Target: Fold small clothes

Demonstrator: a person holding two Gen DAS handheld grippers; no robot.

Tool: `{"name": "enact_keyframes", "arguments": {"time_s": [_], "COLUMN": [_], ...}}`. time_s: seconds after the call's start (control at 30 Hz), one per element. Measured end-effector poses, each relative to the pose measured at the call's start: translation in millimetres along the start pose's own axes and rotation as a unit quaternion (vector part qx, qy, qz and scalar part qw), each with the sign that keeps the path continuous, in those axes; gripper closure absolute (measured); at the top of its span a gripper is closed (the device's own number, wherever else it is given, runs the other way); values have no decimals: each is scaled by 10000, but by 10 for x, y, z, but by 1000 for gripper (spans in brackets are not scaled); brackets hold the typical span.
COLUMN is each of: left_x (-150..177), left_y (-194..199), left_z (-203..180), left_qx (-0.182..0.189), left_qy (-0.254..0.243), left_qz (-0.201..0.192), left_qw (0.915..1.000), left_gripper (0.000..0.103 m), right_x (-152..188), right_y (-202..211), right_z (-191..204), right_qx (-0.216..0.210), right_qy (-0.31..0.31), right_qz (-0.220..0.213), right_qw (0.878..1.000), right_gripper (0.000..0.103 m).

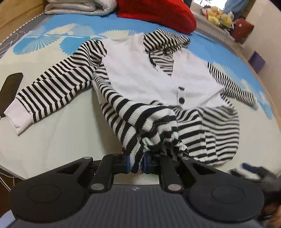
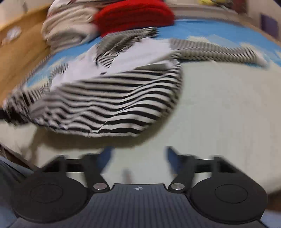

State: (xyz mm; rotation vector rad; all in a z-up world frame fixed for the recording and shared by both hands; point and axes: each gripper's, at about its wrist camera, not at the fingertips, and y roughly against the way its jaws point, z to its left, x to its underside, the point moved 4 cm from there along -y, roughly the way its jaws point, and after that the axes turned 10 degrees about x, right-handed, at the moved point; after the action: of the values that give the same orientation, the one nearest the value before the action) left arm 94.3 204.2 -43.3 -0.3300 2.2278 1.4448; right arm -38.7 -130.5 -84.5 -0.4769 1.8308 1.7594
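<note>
The little striped hoodie [image 1: 151, 82] lies on the bed [image 1: 52, 140] with its hood pointing away from the jaws and its long axis running straight out ahead of them, sleeves flung out to either side. It's a chunky textured knit in black and white stripes with a plain white front panel and dark buttons. The left gripper [image 1: 136, 162] is clenched on the bunched striped hem right at its tips. The right gripper [image 2: 138, 157] is spread wide with nothing between; its view is blurry, but the hem looks just beyond it. Blue-and-cream patterned bedcover, red cushion [image 1: 156, 15] and folded quilt [image 1: 79, 7] at the far end.
</note>
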Motion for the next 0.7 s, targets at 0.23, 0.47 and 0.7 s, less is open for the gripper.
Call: {"name": "enact_keyframes", "arguments": {"time_s": [0.23, 0.47, 0.7], "left_x": [-322, -891, -821], "left_y": [24, -316, -693], "left_z": [11, 122, 403], "left_qx": [228, -134, -308], "left_qy": [273, 538, 702], "left_qz": [-211, -432, -67], "left_qw": [9991, 9975, 9970], "left_gripper": [89, 89, 89], "right_x": [-388, -1373, -1093], "right_y": [-538, -719, -807], "right_z": [-187, -696, -785], "right_qx": [-71, -14, -58], "right_qy": [-1429, -2658, -2996], "right_qz": [-241, -774, -118], "right_qw": [9894, 9609, 9540], "right_gripper": [75, 70, 63]}}
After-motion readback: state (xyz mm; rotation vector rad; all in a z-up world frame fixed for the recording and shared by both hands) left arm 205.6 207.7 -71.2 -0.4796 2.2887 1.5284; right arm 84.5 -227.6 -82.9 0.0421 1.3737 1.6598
